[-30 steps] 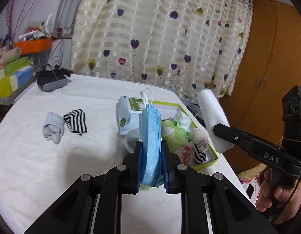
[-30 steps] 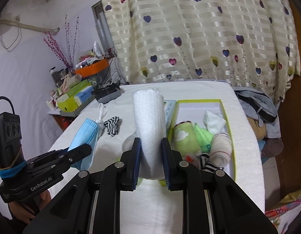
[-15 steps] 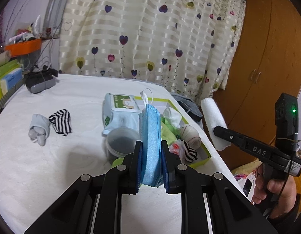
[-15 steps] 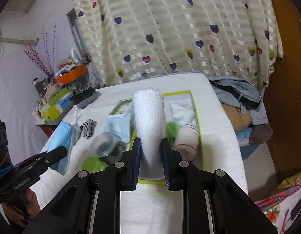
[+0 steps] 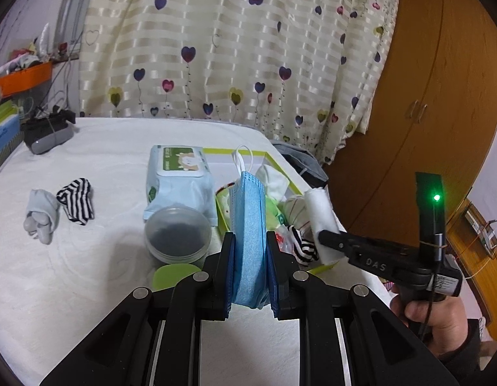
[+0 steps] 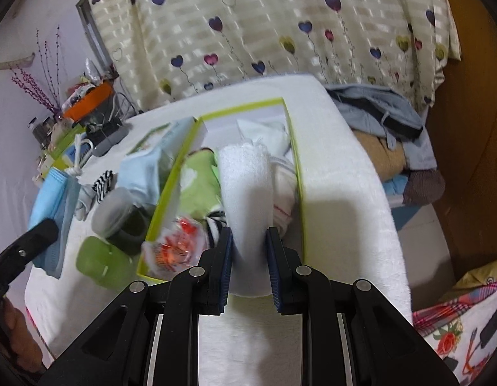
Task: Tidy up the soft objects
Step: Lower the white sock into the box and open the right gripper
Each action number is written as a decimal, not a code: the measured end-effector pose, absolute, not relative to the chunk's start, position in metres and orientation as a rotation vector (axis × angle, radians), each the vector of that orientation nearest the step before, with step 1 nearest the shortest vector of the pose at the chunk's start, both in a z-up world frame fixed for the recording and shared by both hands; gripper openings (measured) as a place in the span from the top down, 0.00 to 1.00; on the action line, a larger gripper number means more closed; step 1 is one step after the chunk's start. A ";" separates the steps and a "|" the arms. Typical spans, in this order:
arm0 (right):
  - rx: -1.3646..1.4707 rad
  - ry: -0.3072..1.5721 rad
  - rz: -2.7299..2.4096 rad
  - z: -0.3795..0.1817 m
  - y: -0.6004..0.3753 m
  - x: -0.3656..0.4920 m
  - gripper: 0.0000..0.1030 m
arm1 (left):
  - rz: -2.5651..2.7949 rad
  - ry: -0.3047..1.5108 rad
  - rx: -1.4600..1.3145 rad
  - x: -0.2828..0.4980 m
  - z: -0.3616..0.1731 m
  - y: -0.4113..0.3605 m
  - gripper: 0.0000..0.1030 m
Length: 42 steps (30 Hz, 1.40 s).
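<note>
My left gripper (image 5: 250,251) is shut on a folded blue face mask (image 5: 248,225) and holds it upright above the table, near the box's front left corner. My right gripper (image 6: 247,251) is shut on a rolled white towel (image 6: 247,189) and holds it over the right side of the green-rimmed box (image 6: 295,160). The towel roll (image 5: 322,215) and right gripper (image 5: 329,236) also show in the left wrist view. The box (image 5: 324,267) holds soft toys and socks. A grey sock (image 5: 41,212) and a striped sock (image 5: 76,199) lie on the white cloth at the left.
A wet-wipes pack (image 5: 177,177), a lidded round container (image 5: 177,231) and a green lid (image 5: 174,276) sit left of the box. A dark case (image 5: 46,132) lies at the far left. Clothes (image 6: 393,128) are piled beyond the table's right edge. A wooden wardrobe (image 5: 425,96) stands at right.
My right gripper has dropped and tilted down, bringing the towel roll low over the box's right side. My left gripper with the mask has shifted slightly closer to the box.
</note>
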State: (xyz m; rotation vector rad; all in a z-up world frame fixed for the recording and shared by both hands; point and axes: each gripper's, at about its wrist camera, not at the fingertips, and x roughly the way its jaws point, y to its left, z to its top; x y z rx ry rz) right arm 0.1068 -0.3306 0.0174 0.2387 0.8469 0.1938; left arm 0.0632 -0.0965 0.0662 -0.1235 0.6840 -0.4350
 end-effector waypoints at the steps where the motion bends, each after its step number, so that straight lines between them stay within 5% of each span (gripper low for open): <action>1: 0.239 0.847 0.195 0.016 -0.331 0.109 0.79 | -0.436 0.688 -0.122 0.065 0.065 -0.098 0.84; 14: 0.215 0.835 0.217 0.011 -0.330 0.150 0.79 | -0.459 0.720 -0.107 0.086 0.056 -0.123 0.84; 19: 0.205 0.820 0.223 0.013 -0.334 0.139 0.69 | -0.479 0.735 -0.094 0.090 0.051 -0.140 0.84; 21: 0.190 0.811 0.224 0.015 -0.334 0.131 0.57 | -0.488 0.745 -0.090 0.093 0.047 -0.147 0.84; 32: 0.220 0.765 0.231 0.027 -0.350 0.117 0.57 | -0.490 0.775 -0.087 0.118 0.028 -0.173 0.83; 37: 0.226 0.761 0.233 0.028 -0.354 0.116 0.57 | -0.482 0.791 -0.083 0.126 0.023 -0.177 0.67; 42: 0.224 0.748 0.235 0.033 -0.353 0.111 0.57 | -0.486 0.748 -0.079 0.120 0.031 -0.174 0.63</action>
